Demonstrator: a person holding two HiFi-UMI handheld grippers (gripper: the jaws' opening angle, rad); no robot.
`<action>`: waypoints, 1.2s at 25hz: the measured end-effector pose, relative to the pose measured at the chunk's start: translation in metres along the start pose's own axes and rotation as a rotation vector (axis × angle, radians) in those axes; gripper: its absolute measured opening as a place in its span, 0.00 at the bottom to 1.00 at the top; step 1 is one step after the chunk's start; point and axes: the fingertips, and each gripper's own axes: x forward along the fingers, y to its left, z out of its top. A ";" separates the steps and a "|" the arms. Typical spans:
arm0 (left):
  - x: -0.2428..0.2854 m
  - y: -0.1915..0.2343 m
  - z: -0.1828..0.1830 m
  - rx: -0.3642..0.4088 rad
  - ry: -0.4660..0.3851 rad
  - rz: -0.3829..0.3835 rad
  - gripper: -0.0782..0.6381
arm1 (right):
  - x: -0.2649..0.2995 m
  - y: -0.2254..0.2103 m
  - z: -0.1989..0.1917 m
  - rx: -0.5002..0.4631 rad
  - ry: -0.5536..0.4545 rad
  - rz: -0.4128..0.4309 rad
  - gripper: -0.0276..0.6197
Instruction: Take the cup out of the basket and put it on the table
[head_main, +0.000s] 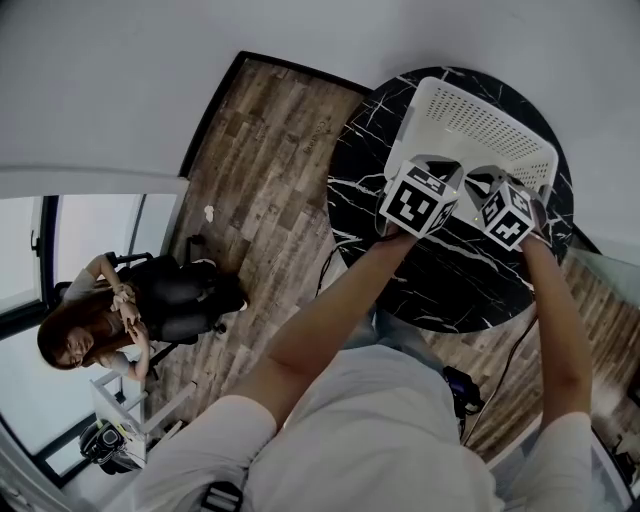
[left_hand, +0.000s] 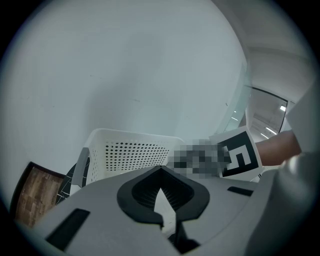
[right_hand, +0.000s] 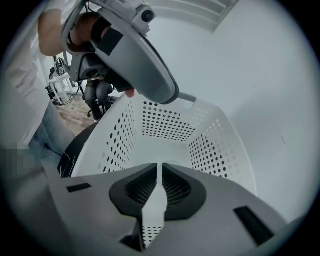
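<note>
Table (head_main: 470, 290): bare marble in front of the basket, so set down there.
Basket (right_hand: 165, 125): open top. Your right gripper (right_hand: 160, 169) is over its near rim and your left gripper (left_hand: 160, 171) is beside it.
The 2 jaw pairs are nearly together, holding nothing.
Cup (right_hand: 173, 162): probably the faint curved rim on the basket floor.
Spread the right jaws first, then descend clear of the walls.
</note>
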 end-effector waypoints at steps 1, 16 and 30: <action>0.001 0.001 0.000 -0.002 0.005 -0.001 0.11 | 0.001 0.000 0.000 0.001 0.003 0.005 0.06; 0.011 0.013 -0.005 -0.018 0.056 -0.007 0.11 | 0.032 0.007 -0.012 -0.038 0.081 0.074 0.09; 0.013 0.014 -0.005 -0.014 0.057 -0.012 0.11 | 0.050 0.007 -0.021 -0.061 0.136 0.090 0.09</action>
